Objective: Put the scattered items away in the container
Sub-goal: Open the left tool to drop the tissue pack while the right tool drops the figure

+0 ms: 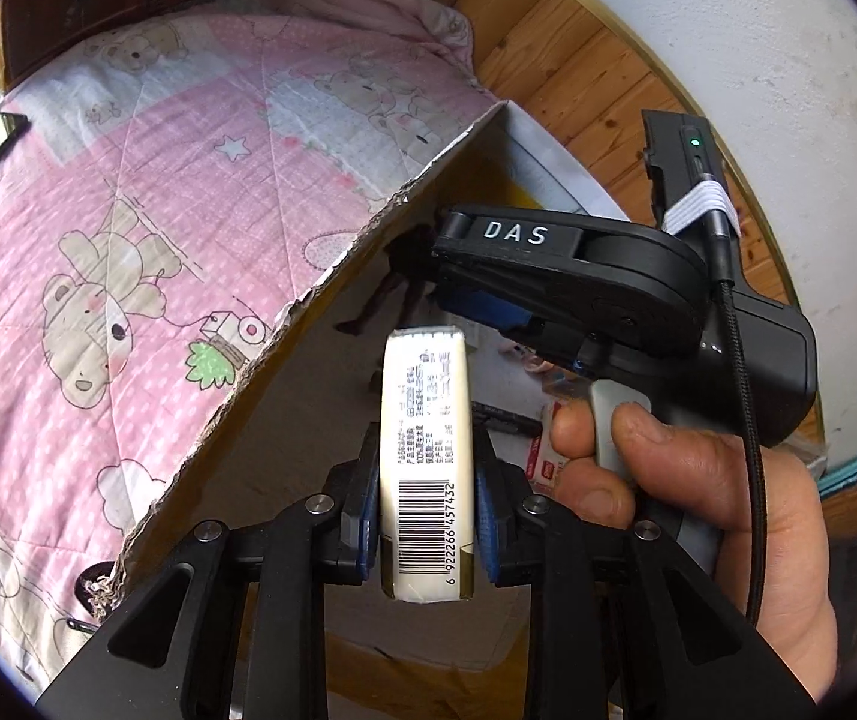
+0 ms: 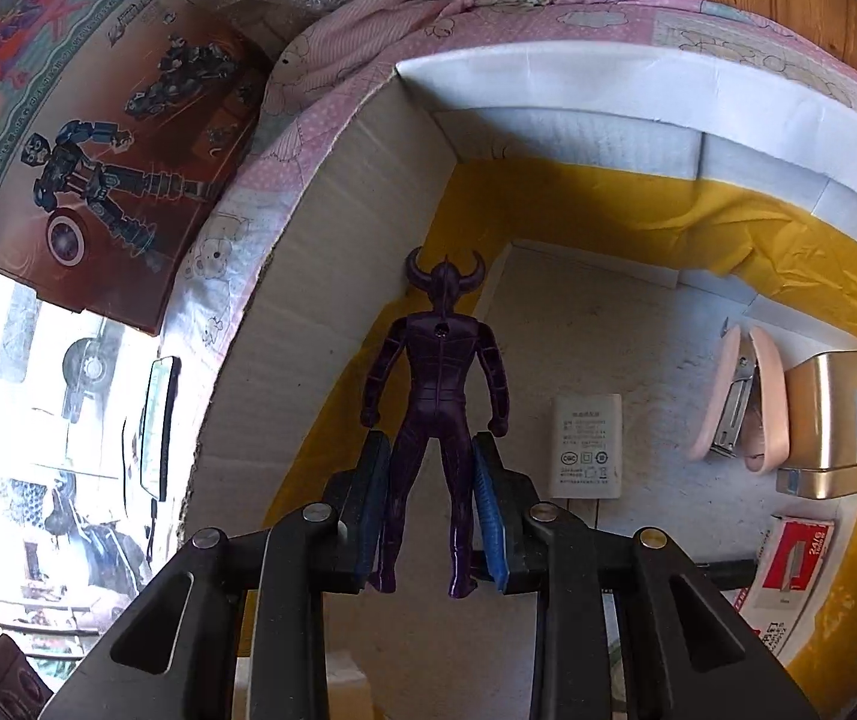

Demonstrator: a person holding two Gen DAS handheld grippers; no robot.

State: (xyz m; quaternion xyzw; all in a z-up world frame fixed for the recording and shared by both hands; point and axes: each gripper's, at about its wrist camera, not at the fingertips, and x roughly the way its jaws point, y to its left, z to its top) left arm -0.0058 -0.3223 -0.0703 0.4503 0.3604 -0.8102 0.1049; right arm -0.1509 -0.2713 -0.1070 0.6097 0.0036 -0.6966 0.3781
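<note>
Between the blue pads of our left gripper (image 1: 427, 489) stands a cream packet (image 1: 426, 450) with its long side running away from us; the jaws stand narrow with a pad against each flank. Printed on it we read a barcode with the digits 6 922266 457432 and small print too fine to make out. Just beyond and right of the packet hangs our right gripper (image 1: 491, 312), marked "DAS" in white, with a hand (image 1: 698, 480) on its trigger and a small green light on its handle. Under both lies the cardboard box (image 1: 332, 276), its torn rim running up to the left of the fingers, and left of that a pink quilt (image 1: 128, 210) printed with bears.

Over the box, in the right wrist view, our right gripper (image 2: 431, 501) has a dark purple horned figure (image 2: 440, 384) standing between its pads by the legs; whether the pads press on the legs we cannot tell. To the right of the fingers, on the box floor, lie a white charger (image 2: 586, 447) with a CCC mark, a pink stapler (image 2: 740, 399), a gold box (image 2: 836, 420) and a red and white carton (image 2: 800, 558). Far to the left leans a toy carton (image 2: 116, 144) showing a robot.
</note>
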